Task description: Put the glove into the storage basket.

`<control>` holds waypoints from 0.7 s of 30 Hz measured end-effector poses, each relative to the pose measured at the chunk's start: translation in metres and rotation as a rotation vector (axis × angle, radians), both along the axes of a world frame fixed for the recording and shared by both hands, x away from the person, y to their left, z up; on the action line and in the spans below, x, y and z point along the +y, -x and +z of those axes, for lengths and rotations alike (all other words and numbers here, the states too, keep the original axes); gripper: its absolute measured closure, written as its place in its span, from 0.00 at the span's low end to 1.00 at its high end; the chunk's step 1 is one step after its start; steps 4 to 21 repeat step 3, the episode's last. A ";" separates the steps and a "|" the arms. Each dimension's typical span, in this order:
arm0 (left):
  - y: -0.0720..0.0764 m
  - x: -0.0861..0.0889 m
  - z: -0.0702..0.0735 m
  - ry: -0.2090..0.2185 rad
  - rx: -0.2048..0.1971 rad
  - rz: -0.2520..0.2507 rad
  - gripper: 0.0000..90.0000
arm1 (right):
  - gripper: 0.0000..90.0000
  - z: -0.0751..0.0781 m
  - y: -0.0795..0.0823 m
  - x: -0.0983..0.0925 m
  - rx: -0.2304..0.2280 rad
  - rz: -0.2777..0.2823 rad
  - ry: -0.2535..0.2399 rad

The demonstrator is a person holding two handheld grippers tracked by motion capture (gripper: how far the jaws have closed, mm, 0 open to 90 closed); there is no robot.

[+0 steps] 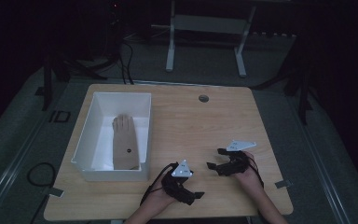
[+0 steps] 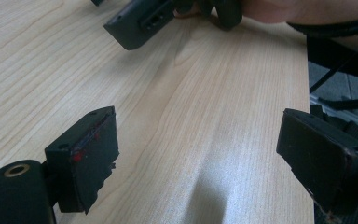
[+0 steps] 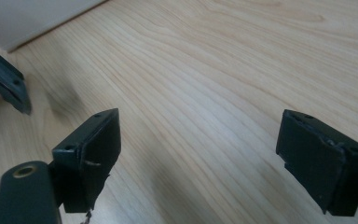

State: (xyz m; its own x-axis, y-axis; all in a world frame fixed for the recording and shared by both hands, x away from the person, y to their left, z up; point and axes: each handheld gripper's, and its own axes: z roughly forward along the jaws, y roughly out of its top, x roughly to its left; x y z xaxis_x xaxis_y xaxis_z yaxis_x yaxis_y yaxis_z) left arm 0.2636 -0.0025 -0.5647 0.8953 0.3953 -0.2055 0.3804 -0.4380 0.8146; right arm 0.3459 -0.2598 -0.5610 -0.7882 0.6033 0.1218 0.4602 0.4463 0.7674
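1. At 8 o'clock on the bench [image 1: 205, 121], a tan glove [image 1: 124, 143] lies inside the white box [image 1: 85, 135].
2. Both grippers, left [image 1: 196, 195] and right [image 1: 213, 164], rest near 6 o'clock, fingers released, grasping nothing.
3. Judged step: idle; next calls for reaching toward 9 o'clock.

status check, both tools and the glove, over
Left tool open, empty, low over table. Right tool open, empty. Glove flat in white box. Nothing between.
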 end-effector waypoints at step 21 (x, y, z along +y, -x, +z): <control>0.000 0.002 0.000 0.007 -0.002 0.010 0.15 | 0.15 -0.001 0.000 -0.002 -0.002 -0.007 -0.006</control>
